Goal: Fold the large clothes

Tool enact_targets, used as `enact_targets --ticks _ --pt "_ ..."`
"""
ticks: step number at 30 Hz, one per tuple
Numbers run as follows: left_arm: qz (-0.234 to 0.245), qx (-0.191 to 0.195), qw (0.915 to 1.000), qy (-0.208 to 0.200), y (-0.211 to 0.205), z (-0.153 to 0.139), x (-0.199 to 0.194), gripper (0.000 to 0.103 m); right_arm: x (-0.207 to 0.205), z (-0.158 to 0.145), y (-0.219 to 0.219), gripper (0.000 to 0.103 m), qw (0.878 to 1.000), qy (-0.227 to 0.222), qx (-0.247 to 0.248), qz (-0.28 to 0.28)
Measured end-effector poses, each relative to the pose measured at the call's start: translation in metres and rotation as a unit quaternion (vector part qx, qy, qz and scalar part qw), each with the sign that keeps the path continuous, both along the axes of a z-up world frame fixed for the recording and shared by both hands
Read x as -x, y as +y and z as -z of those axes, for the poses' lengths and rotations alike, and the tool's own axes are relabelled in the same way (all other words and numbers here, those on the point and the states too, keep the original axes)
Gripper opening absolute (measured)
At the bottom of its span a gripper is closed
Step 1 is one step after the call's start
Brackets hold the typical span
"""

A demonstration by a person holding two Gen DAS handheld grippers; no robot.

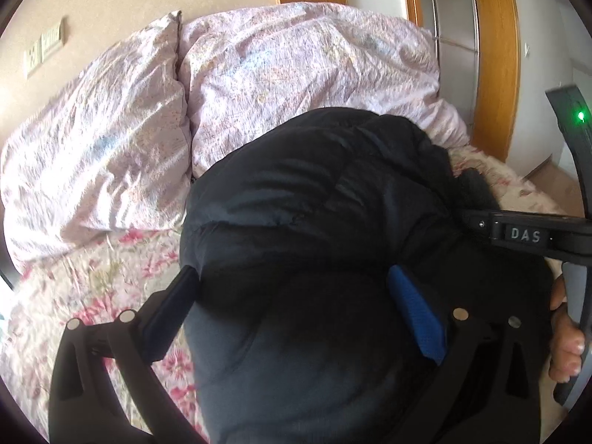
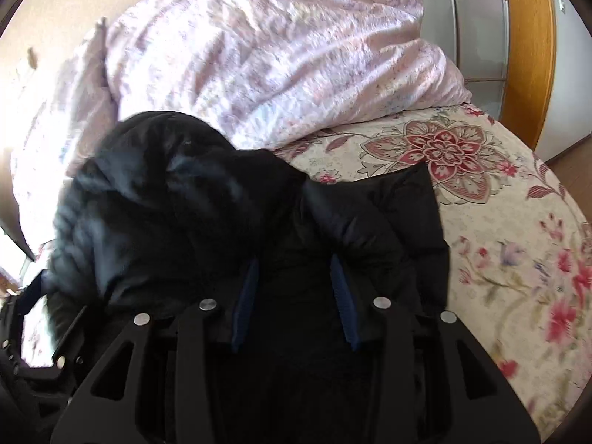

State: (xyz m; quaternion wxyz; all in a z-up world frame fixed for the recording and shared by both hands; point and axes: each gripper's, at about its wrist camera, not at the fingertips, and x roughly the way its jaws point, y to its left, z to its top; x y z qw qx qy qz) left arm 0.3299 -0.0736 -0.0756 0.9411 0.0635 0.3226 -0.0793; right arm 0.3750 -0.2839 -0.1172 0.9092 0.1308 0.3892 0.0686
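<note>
Jacket (image 1: pixel 318 222) fabric fills my left wrist view: the dark padded garment lies bunched on the bed (image 1: pixel 85 277), its bulk running away from me toward the pale quilt (image 1: pixel 277 85) and the pillow (image 1: pixel 100 140) at the head. My left tongs (image 1: pixel 296 307) stand wide apart with a thick fold of the jacket between them; the black finger sits at the garment's left edge, the blue-padded one is pressed into its middle, and I judge them straddling the cloth, not pinching it. The right tool reaches in from the right edge of this view, so both hands are right at the garment. In my right wrist view the jacket (image 2: pixel 177 199) rises in a mound ahead and to the left of the right tongs (image 2: pixel 292 285), while a flatter panel spreads to the right over the flowered bedsheet (image 2: pixel 499 240). These tongs are parted less widely, with dark cloth between the blue pads; whether they actually clamp it I cannot tell. By my reading the long axis runs from me toward the quilt (image 2: pixel 259 55), so the coming fold has to carry the near portion forward along that line, with the left hand nearer the bunched bulk.
</note>
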Motion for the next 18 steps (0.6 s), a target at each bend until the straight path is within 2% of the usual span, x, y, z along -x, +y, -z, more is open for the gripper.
enact_targets --ticks 1,3,4,8,12,14,18 --pt "0.007 0.027 0.9995 0.011 0.01 -0.005 0.004 0.101 0.005 -0.006 -0.005 0.063 1.0 0.0 -0.013 -0.005" --pt "0.013 0.063 0.9975 0.03 0.027 -0.012 0.007 0.101 0.017 -0.019 -0.022 0.095 0.999 -0.001 -0.04 -0.013" --pt "0.014 0.076 0.9961 0.042 0.037 -0.014 0.007 0.101 0.02 -0.021 -0.028 0.099 0.999 0.002 -0.049 -0.016" --pt "0.011 0.106 0.9914 0.076 0.07 -0.015 0.002 0.101 0.019 -0.015 -0.059 0.102 0.992 0.056 -0.106 -0.029" --pt "0.01 0.139 0.984 0.111 0.093 -0.008 -0.01 0.101 0.009 0.012 -0.073 0.102 0.983 0.12 -0.135 -0.044" --pt "0.005 0.136 0.984 0.115 0.095 -0.005 -0.012 0.101 0.006 0.024 -0.073 0.102 0.978 0.139 -0.148 -0.054" --pt "0.012 0.102 0.9908 0.088 0.086 -0.005 -0.005 0.101 0.0 0.042 -0.071 0.102 0.968 0.156 -0.179 -0.075"
